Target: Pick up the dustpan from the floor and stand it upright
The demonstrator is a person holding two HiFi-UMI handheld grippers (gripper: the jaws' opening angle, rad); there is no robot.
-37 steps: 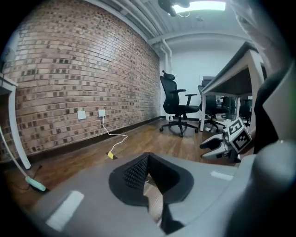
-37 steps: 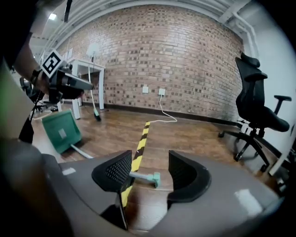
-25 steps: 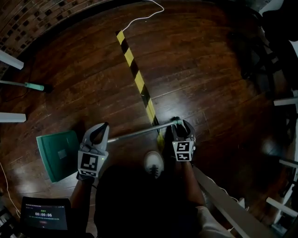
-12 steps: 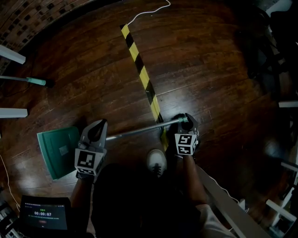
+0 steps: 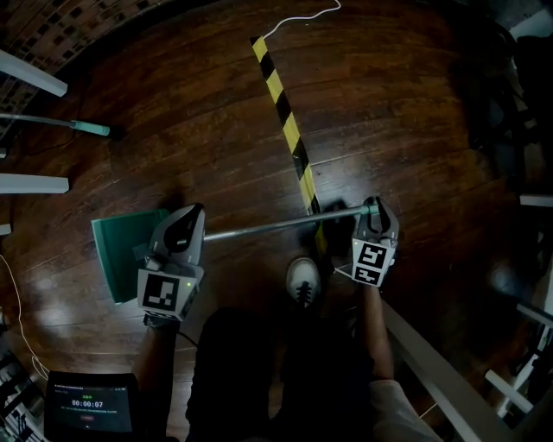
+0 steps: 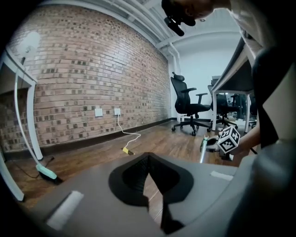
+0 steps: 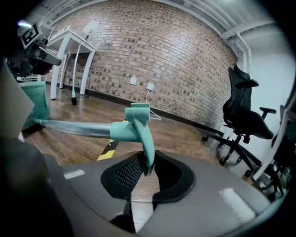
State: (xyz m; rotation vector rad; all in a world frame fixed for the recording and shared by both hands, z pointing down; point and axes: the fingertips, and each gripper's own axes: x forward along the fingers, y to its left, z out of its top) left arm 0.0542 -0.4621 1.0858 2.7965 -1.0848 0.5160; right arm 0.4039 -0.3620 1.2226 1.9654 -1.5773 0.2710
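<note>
The dustpan has a green pan (image 5: pixel 121 250) and a long metal handle (image 5: pixel 276 225) lying nearly level above the wood floor. Its teal end cap (image 7: pixel 127 129) carries a flat tab that hangs between the jaws of my right gripper (image 7: pixel 147 166). Those jaws are closing on the tab, and the left mesh pad touches it. In the head view my right gripper (image 5: pixel 378 211) sits at the handle's right end. My left gripper (image 5: pixel 192 216) hovers where handle meets pan. In the left gripper view my left gripper (image 6: pixel 147 159) has its tips together and shows nothing between them.
Yellow-black tape (image 5: pixel 289 129) runs up the floor beside a white cable (image 5: pixel 302 17). A shoe (image 5: pixel 302 280) stands under the handle. Another teal-tipped pole (image 5: pixel 86 128) and white table legs (image 5: pixel 30 183) lie at the left. Office chairs (image 7: pixel 245 115) stand at the right, a white desk edge (image 5: pixel 441 371) behind.
Both grippers and the dustpan have come up toward the head camera. The right gripper's jaws have narrowed round the teal handle end.
</note>
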